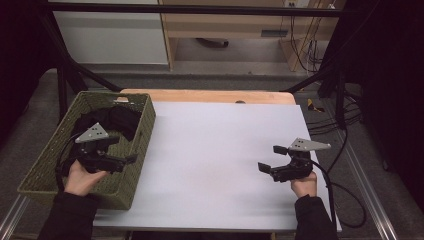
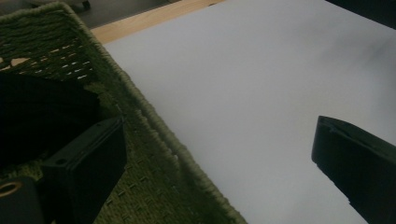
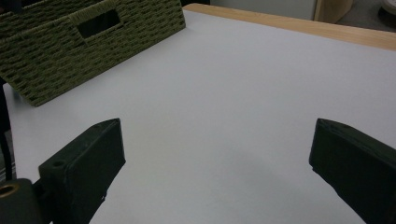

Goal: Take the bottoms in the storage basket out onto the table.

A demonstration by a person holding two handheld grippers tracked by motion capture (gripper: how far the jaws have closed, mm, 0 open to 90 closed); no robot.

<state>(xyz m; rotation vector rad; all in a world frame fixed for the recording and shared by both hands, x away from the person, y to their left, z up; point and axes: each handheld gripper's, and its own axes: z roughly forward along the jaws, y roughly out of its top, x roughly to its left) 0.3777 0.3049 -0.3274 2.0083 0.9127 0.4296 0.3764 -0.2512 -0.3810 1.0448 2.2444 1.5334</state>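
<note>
Green woven basket (image 1: 132,165) holds crumpled black cloth (image 1: 112,120).

the black cloth (image 1: 112,122) in the basket (image 1: 42,160) is too dark to identify; the left gripper (image 1: 131,159) partly covers it.

— From the high view we look forward and down over the whole table (image 1: 225,150).

— Our left gripper view sits close at the woven basket (image 2: 154,154) rim; the right gripper view looks low across the white surface toward that basket (image 3: 70,51).
</note>
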